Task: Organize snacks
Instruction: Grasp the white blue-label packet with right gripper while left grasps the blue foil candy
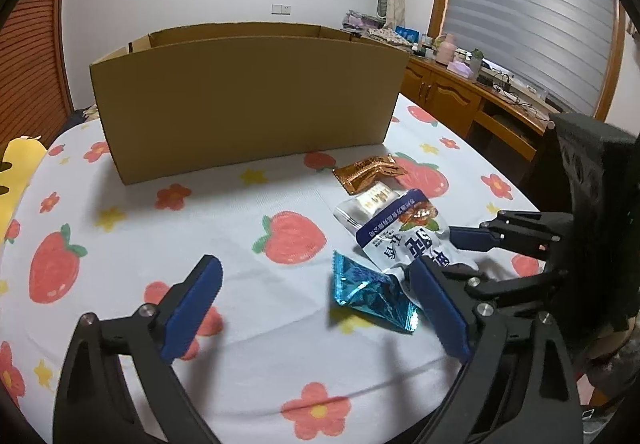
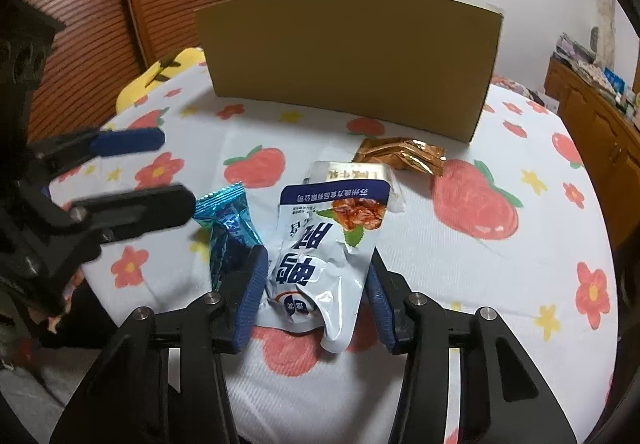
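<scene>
A white and blue snack pouch [image 2: 328, 244] lies on the strawberry-print cloth, its near end between the fingers of my right gripper [image 2: 316, 276], which is open around it. The pouch also shows in the left wrist view [image 1: 400, 232]. A shiny blue packet [image 1: 368, 290] lies just left of it, also seen in the right wrist view [image 2: 228, 220]. An orange-brown packet [image 1: 370, 172] and a small cream packet [image 1: 374, 198] lie behind. My left gripper [image 1: 316, 292] is open and empty, its right finger beside the blue packet. An open cardboard box [image 1: 244, 100] stands behind.
The cloth-covered table [image 1: 160, 244] ends at a wooden sideboard [image 1: 460, 92] with clutter on the right. A yellow plush [image 1: 16, 172] lies at the left edge. A wooden slatted door [image 2: 120, 4] stands behind the table.
</scene>
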The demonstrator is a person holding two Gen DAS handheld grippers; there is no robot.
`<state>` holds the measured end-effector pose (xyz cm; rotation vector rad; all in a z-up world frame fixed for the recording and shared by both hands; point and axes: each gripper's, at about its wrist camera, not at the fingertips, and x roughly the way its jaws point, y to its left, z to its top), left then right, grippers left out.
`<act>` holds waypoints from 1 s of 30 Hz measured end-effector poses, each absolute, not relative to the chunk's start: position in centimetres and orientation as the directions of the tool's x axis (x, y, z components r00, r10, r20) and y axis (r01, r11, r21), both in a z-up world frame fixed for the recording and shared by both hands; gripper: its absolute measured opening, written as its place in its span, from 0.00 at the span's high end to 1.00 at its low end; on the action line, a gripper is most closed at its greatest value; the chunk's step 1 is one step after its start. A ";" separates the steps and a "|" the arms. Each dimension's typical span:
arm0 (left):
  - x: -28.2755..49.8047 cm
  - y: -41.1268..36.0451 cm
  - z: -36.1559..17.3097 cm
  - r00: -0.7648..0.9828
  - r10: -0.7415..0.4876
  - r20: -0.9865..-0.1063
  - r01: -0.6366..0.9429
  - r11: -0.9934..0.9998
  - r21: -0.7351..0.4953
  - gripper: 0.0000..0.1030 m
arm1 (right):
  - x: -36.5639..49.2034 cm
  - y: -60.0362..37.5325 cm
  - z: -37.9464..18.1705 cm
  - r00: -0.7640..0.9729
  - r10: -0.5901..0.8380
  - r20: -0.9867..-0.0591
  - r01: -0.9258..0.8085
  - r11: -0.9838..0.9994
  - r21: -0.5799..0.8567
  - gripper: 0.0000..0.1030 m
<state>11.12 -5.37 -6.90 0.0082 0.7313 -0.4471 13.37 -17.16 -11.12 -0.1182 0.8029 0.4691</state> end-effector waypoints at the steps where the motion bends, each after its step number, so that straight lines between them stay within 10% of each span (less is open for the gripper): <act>1: 11.2 -5.4 -7.0 0.650 -0.396 -0.649 0.397 0.905 -0.155 0.10 | 13.4 -17.4 -11.0 0.594 0.367 -0.716 -0.447 0.890 0.086 0.59; 13: 11.5 -7.5 -8.2 0.593 -0.401 -0.698 0.400 0.899 -0.176 0.38 | 13.6 -20.7 -10.1 0.646 0.352 -0.677 -0.386 0.916 0.108 0.60; 22: 11.7 -8.2 -8.8 0.579 -0.391 -0.716 0.386 0.904 -0.182 0.41 | 14.8 -22.3 -10.2 0.688 0.273 -0.672 -0.324 0.945 0.052 0.59; 30: 11.3 -8.4 -8.9 0.613 -0.345 -0.711 0.388 0.915 -0.109 0.67 | 15.2 -22.8 -11.1 0.682 0.266 -0.681 -0.310 0.949 0.060 0.59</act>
